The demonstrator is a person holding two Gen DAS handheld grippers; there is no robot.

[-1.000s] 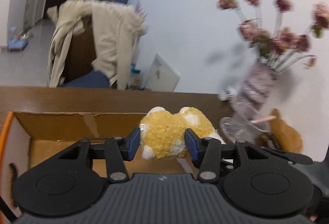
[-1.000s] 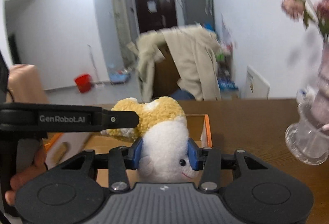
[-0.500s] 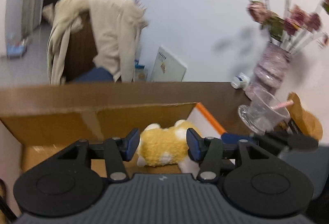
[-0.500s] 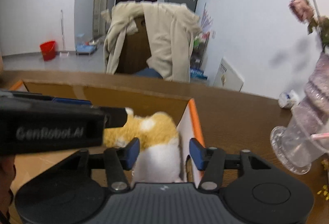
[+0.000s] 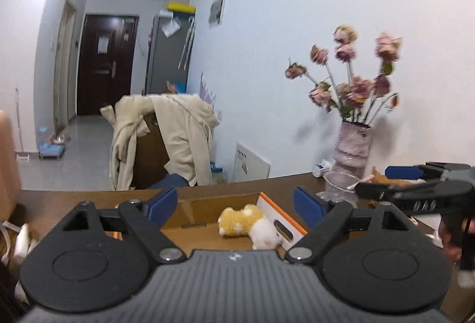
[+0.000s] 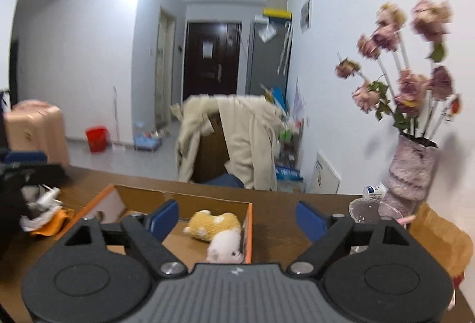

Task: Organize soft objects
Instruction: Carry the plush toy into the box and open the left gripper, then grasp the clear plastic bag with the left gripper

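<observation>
**A:** Start big. What's in front of you?

**B:** The bench (image 6: 285, 222), brown wood, running wall to wall. On it sits an open box (image 6: 248, 229) of cardboard with an orange rim, and to its right a vase (image 6: 411, 171) of dried flowers with a clear cup (image 6: 366, 208) at its foot.

**A:** And the plush?

**B:** The plush (image 6: 218, 229) lies on its side on the box floor, against the right wall, yellow back away from me and white belly and face toward me. Nothing else touches it.

**A:** Your jaws?

**B:** Both pairs have just been opening and now stand wide. My left gripper (image 5: 236, 204) has nothing between its pads; the plush shows well beyond them, down in the box. My right gripper (image 6: 237, 214) is the same: spread, empty, clear of the toy.

**A:** If you had to lift it again, how would it behave?

**B:** I'd judge it light and very soft, so it squashes under the pads and won't break. The fuzzy pile should give grip, not slip. I'd take it across the fat middle of the body, where yellow meets white; an ear or paw would likely just fold and let it dangle
</observation>
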